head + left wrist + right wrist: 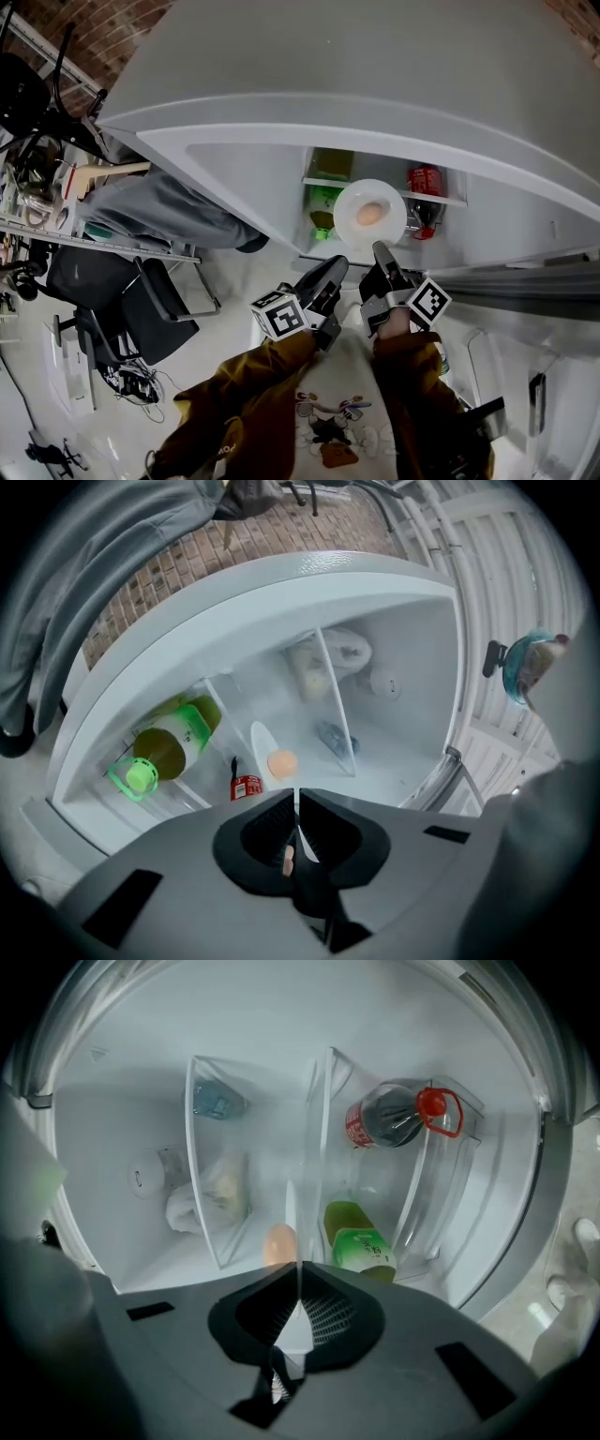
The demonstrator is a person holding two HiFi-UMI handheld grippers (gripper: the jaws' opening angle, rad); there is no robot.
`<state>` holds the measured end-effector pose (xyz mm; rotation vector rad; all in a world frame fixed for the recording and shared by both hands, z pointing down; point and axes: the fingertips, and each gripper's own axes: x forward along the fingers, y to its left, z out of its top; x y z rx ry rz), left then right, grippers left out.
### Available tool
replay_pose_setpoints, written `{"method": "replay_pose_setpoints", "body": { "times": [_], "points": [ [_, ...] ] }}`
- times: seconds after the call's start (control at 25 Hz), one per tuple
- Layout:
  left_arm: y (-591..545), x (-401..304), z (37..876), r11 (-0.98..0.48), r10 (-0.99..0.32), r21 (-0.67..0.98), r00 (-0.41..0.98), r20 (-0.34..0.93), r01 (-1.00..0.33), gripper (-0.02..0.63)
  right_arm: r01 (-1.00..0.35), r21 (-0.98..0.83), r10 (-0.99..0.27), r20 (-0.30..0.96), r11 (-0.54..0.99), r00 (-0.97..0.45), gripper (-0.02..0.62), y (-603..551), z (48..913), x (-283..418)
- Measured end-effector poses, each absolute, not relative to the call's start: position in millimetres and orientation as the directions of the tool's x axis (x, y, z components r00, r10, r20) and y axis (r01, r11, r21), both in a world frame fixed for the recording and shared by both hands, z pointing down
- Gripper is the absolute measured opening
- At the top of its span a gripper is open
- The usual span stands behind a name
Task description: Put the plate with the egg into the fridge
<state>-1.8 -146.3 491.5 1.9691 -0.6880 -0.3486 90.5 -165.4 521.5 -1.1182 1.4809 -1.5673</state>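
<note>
A white plate [349,208] with a tan egg [369,214] on it hangs in front of the open fridge [234,155], level with a door-side shelf. My right gripper [380,249] is shut on the plate's near rim; in the right gripper view the plate [291,1208] runs edge-on out of the jaws, the egg [279,1241] just left of it. My left gripper [338,265] reaches the rim from the lower left. In the left gripper view the plate [263,749] and egg [281,763] sit just beyond the narrow jaws, which close on the thin white rim.
A green bottle [323,200] and a red-labelled cola bottle [424,185] stand in the fridge beside the plate. Glass shelves [211,1147] hold a white bag [208,1196]. A black office chair [141,309] and a cluttered rack [37,202] stand at left.
</note>
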Motion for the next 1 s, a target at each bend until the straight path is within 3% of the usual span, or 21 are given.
{"method": "replay_pose_setpoints", "body": {
  "times": [0.44, 1.0],
  "points": [
    [-143.9, 4.0, 468.4, -0.503, -0.566, 0.774, 0.823, 0.04, -0.384, 0.006, -0.061, -0.992, -0.915, 0.123, -0.107, -0.384, 0.018, -190.7, 512.4, 86.9],
    [-147.2, 2.2, 462.5, -0.541, -0.572, 0.712, 0.817, 0.079, -0.448, 0.006, -0.021, -0.987, -0.895, 0.151, -0.157, -0.421, 0.018, -221.8, 527.0, 69.4]
  ]
}}
